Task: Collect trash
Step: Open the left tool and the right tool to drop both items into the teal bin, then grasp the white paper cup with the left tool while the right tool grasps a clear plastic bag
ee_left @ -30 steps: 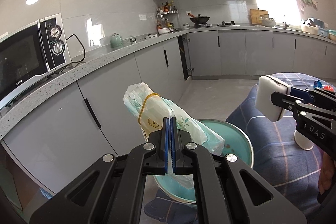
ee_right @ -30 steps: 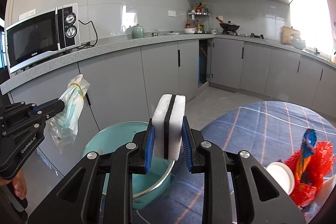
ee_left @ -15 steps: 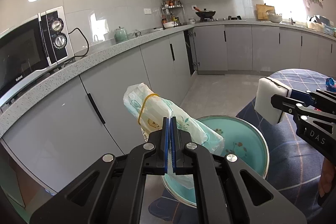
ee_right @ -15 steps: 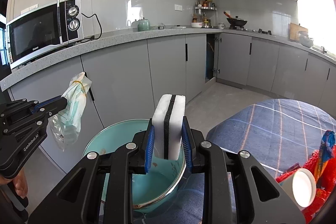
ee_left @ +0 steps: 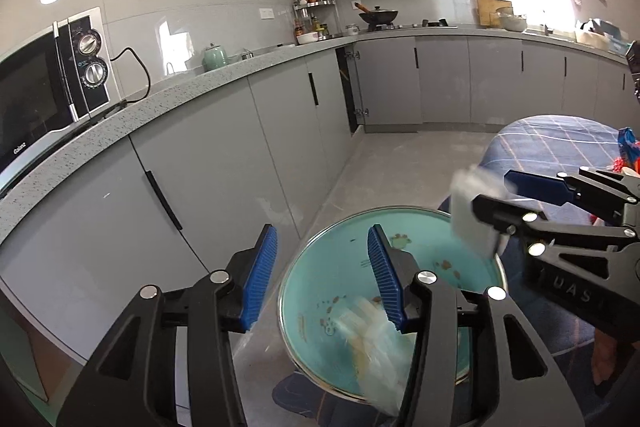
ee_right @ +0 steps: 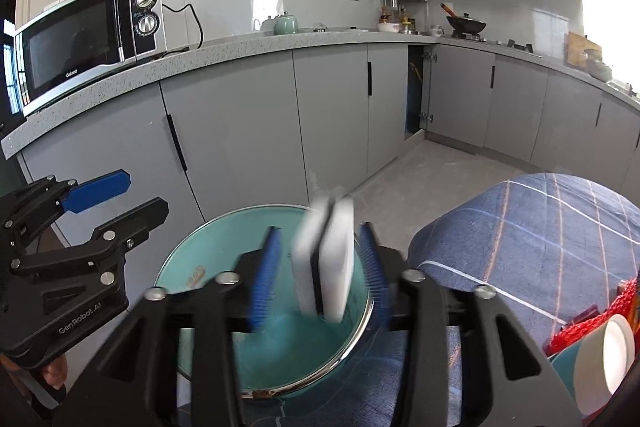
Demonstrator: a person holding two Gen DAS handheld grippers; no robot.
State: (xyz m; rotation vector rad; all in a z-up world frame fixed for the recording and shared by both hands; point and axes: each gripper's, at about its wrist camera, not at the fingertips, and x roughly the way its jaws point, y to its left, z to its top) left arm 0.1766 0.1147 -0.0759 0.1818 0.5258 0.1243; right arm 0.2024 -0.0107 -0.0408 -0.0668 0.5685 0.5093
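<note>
A teal basin [ee_left: 340, 247] [ee_right: 280, 359] stands below both grippers at the edge of the table. My left gripper [ee_left: 322, 271] [ee_right: 140, 197] hangs over it, its jaws opening with nothing between them. The clear plastic bag [ee_left: 372, 339] is a blur inside the basin, below the right-hand finger. My right gripper [ee_right: 320, 271] [ee_left: 492, 193] is over the basin's right side with its jaws opening. The white sponge with a black middle layer [ee_right: 324, 259] [ee_left: 472, 223] is blurred between its blue pads, and a gap shows on each side of it.
Grey cabinets [ee_right: 240, 131] and a speckled counter with a microwave [ee_right: 88, 35] run behind the basin. A round table with a blue checked cloth [ee_right: 540, 235] is at the right and bears a red net bag [ee_right: 592, 323] and a white cup [ee_right: 608, 351].
Both grippers have opened and sunk toward the basin. The plastic bag has left the left gripper and dropped into the basin. The sponge has come loose from the right pads.
</note>
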